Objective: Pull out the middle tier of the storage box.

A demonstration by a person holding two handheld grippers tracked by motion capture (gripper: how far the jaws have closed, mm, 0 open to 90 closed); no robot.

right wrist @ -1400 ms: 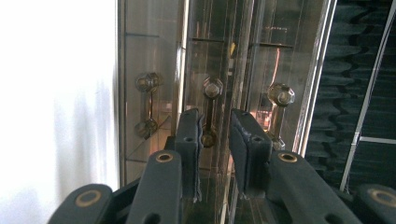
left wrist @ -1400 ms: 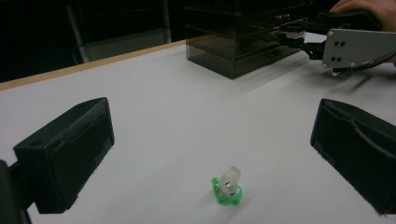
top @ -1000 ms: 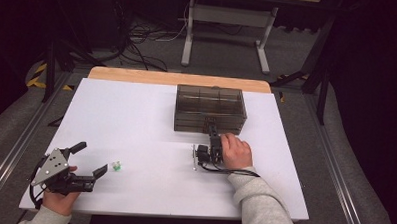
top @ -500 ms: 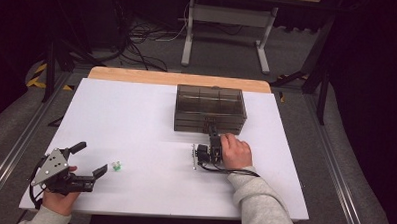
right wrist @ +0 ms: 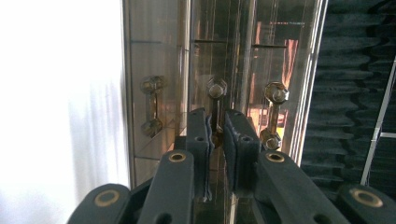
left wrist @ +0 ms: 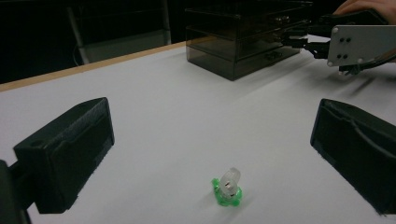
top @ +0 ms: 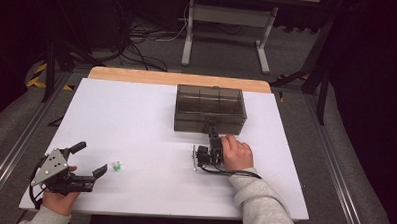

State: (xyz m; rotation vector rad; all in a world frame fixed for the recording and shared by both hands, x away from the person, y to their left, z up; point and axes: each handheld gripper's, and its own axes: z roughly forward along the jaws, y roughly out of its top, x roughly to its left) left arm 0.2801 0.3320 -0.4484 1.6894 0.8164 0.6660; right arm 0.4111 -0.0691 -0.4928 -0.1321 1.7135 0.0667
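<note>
Now my right gripper (right wrist: pixel 215 135) pinches the middle handle (right wrist: pixel 215 109) of the smoky drawer box (top: pixel 210 108), apparently firmly. I should pull straight back, level. My left gripper (left wrist: pixel 210 154) waits wide by the green ring (left wrist: pixel 227 187).

A smoked clear-plastic drawer box (top: pixel 210 108) stands on the white-topped table (top: pixel 136 115) toward its far edge, right of centre. Just before the box's front sits the right gripper (top: pixel 213 137) (at a drawer handle (right wrist: pixel 215 109)). A small green-based clear plastic piece (top: pixel 116 165) lies near the front left, just right of the left gripper (top: pixel 88 160).
</note>
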